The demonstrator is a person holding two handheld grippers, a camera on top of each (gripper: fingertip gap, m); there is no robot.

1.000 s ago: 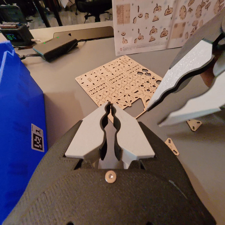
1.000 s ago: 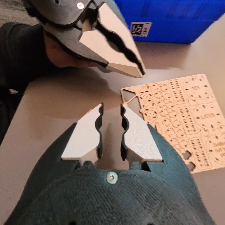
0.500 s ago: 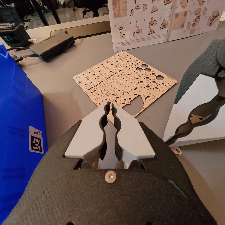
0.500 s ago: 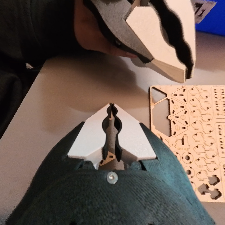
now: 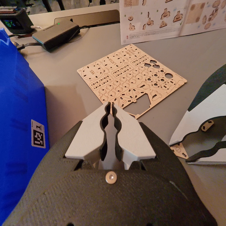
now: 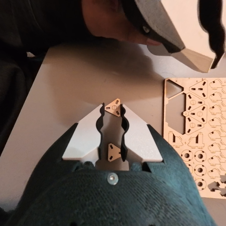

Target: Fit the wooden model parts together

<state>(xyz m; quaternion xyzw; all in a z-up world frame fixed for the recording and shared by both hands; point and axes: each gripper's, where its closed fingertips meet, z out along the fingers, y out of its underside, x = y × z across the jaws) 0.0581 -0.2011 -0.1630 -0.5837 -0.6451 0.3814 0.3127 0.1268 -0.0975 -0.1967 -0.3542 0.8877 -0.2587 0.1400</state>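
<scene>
Plywood puzzle sheet (image 5: 132,80) lies flat mid-worktop (image 5: 183,58) in the left wrist view, laser-cut with discs, rings and triangles, a few slots already punched out near its close edge. The left hand-held gripper (image 5: 110,104) hangs over that near edge with its fingertips pretty much closed together and nothing between them. A blue bin (image 5: 18,104) with a white sticker runs along the left edge, a black power brick (image 5: 56,33) with a green light and a small device with a lit screen (image 5: 11,23) sit at the far left corner, and an open instruction booklet (image 5: 171,20) lies past the sheet. Off to the right, the right hand-held gripper (image 5: 178,151) is down at the worktop with a small wooden triangle (image 5: 179,151) lying at its tips and a second triangular piece (image 5: 207,126) showing deeper between its fingers.

Right wrist view: same gripper (image 6: 112,105) from behind, jaws partly open. One triangle (image 6: 113,108) lies on the worktop between the fingertips, touching or nearly touching the right pad, with a sliver of gap on the left, so not gripped. The other triangle (image 6: 113,153) lies farther back between the fingers. The sheet (image 6: 195,134) runs along the right edge; the left gripper (image 6: 212,66) looms top right, with a dark sleeve (image 6: 42,22) behind it.
</scene>
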